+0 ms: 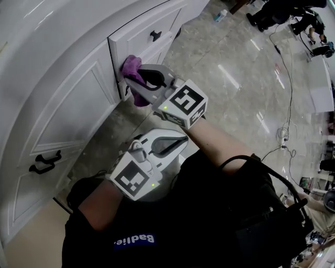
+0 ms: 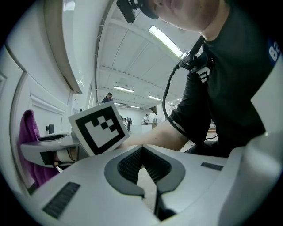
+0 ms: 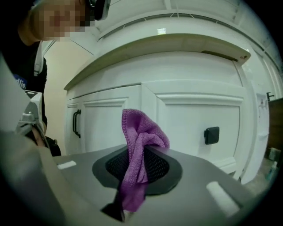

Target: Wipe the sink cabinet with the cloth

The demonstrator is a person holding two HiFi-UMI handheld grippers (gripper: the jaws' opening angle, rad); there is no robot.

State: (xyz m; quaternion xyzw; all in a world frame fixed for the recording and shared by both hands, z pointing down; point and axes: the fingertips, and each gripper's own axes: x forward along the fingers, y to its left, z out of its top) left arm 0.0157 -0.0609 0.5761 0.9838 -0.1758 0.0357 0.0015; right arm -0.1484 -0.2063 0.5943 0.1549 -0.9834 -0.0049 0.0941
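Note:
The white sink cabinet [image 1: 63, 89] curves along the left of the head view. My right gripper [image 1: 135, 77] is shut on a purple cloth [image 1: 131, 65], and the cloth's bunched end presses against the lower left corner of a drawer front [image 1: 138, 32]. In the right gripper view the cloth [image 3: 140, 137] stands up out of the jaws of the right gripper [image 3: 138, 164], in front of the seam between a door and the drawers. My left gripper [image 1: 182, 140] hangs lower, away from the cabinet, shut and holding nothing. From the left gripper [image 2: 141, 149] I see the cloth [image 2: 28, 145] at the far left.
The drawer has a black knob [image 1: 155, 35], and black handles [image 1: 44, 161] sit on the lower door. A glossy marble floor [image 1: 235, 89] spreads right, with cables [image 1: 287, 104] and a small bottle [image 1: 220, 15] on it. People stand at the top right.

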